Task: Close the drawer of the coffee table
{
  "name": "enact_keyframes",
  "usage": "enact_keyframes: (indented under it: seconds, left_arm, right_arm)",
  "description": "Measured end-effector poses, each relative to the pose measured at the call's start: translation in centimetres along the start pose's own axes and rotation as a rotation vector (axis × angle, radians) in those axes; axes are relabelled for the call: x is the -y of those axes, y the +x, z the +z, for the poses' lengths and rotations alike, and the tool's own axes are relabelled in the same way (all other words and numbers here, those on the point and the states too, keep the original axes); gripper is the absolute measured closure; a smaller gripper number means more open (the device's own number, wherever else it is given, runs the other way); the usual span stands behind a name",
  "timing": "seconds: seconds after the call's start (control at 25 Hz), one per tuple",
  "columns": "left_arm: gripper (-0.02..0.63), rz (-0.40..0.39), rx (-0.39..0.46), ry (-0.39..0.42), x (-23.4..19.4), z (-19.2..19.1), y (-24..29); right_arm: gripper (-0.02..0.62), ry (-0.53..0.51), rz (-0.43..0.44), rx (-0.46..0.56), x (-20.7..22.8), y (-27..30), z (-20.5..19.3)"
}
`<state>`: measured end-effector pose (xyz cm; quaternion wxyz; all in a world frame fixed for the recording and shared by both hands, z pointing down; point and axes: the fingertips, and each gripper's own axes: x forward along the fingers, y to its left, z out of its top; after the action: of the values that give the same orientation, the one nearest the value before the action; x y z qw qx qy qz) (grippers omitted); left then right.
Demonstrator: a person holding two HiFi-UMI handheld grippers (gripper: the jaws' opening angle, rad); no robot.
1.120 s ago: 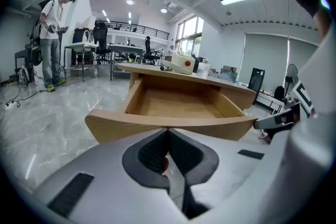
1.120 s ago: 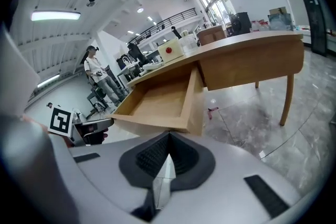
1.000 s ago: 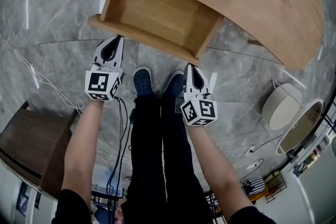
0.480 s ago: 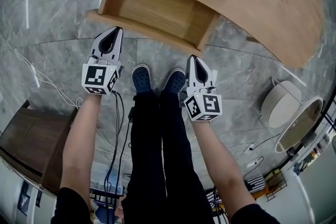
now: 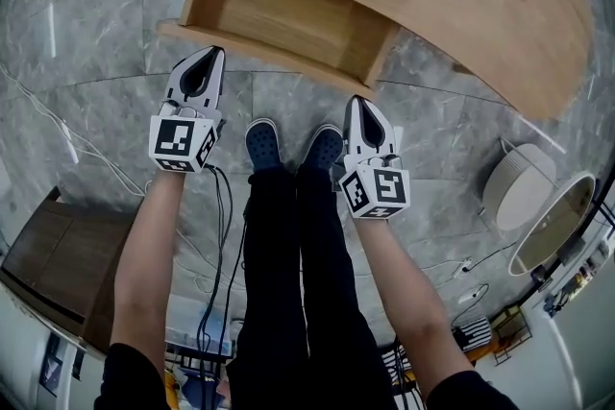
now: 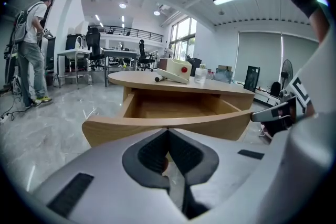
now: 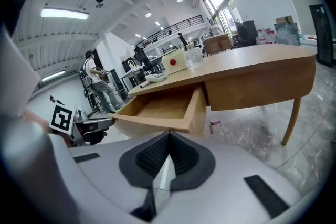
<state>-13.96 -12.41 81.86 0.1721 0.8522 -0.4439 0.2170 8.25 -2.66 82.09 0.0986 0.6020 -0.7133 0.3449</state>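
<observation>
Tan drawer, grey floor, seemingly marbled

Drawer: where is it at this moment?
In the head view, the drawer stands pulled open from the coffee table, top centre, its front just ahead of the left tongs and right tongs.

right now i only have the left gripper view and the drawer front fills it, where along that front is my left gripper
Observer: In the head view the left gripper points at the drawer front near its left end, not its middle.
Operator: and the other one, open or shut
Observer: The right gripper view shows the right gripper with its jaws together and nothing between them.
Operator: where does it sit
Observer: From above, its tip is by the drawer's right front corner.
</observation>
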Motion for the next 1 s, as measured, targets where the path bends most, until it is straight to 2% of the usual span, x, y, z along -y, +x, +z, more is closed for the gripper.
enact_keyframes:
  seconds: [1.0]
  left_arm:
    - [0.581,-0.016,-0.005,0.01,-0.2,1.6,2.1]
  right_arm:
    - [0.569,-0.006,-0.032,0.013,1.1,1.5,1.8]
